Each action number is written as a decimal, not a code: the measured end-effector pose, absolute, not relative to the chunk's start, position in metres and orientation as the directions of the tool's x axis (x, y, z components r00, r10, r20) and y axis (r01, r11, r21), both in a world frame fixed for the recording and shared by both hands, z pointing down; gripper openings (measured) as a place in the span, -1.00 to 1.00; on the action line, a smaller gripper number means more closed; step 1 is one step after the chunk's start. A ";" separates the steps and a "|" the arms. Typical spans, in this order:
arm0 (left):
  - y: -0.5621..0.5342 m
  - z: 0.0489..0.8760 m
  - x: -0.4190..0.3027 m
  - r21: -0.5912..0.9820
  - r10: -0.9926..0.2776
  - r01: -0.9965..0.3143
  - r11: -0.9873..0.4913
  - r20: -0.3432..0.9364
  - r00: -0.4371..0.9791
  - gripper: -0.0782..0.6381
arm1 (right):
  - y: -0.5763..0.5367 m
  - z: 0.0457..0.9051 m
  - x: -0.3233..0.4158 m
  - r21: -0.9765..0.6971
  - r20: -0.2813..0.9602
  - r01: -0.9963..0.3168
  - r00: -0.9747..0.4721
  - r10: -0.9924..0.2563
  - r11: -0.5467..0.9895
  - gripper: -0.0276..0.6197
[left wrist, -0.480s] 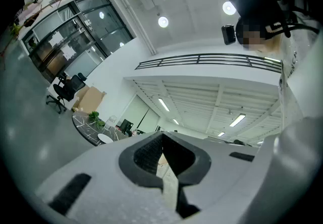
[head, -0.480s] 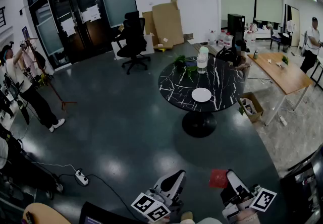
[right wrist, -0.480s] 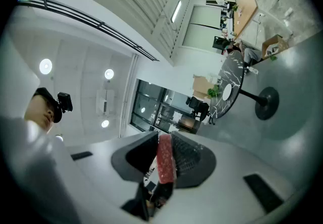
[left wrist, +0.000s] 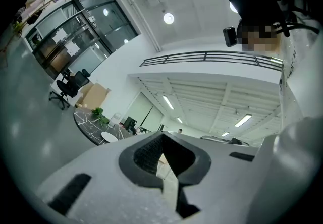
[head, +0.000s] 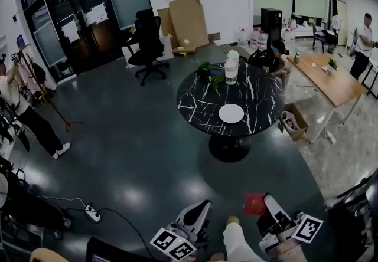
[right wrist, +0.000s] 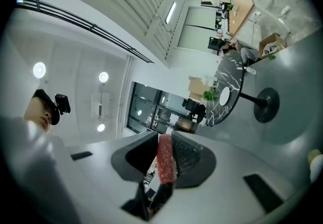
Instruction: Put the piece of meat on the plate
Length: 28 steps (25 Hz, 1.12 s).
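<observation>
Right gripper (head: 267,212) was low at the bottom edge of the head view, clamped on the piece of meat, while the left gripper (head: 198,215) hung beside it with its jaws drawn in close and nothing between them. And there was movement: the dark floor (head: 147,154) had slid down the head view since half a second ago, the round black table (head: 201,107) sat a touch nearer and more central than before, and a leg (head: 236,242) had swung into sight between the two grippers where none showed a moment ago. That read as a step forward, a walk toward the table, so the task looked to be in its carrying stretch with the placing not yet begun. On the tabletop the bottle (head: 231,69) stood toward the far edge, and the white plate (head: 231,114) lay bare on the near half, waiting. It was well apart from both grippers, with open floor between. The meat (head: 255,203) was the smallest thing in play: a red slab gripped edge-on between the right gripper's pads, poking out past the tips in the right gripper view, nowhere near the plate yet. More ground probably had to be covered before any lowering could be tried.
</observation>
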<state>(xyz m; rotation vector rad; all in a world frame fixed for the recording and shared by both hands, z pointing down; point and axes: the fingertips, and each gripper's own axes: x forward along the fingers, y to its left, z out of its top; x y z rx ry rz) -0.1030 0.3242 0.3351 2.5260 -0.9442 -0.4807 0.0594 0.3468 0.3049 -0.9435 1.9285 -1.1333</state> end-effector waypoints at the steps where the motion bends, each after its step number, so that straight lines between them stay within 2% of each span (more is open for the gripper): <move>1: 0.313 0.335 -0.101 0.476 -0.684 -0.547 -0.688 -0.175 0.708 -0.76 | 0.338 0.306 0.061 -0.905 -0.198 -0.238 -0.500 -0.843 0.353 -0.65; 11: 0.196 0.321 -0.067 0.437 -0.688 -0.562 -0.703 -0.214 0.694 -0.76 | 0.236 0.310 0.086 -0.901 -0.183 -0.235 -0.558 -0.809 0.365 -0.65; 28: 0.115 0.319 -0.036 0.450 -0.712 -0.583 -0.677 -0.198 0.674 -0.76 | 0.149 0.313 0.113 -0.916 -0.187 -0.196 -0.565 -0.803 0.351 -0.65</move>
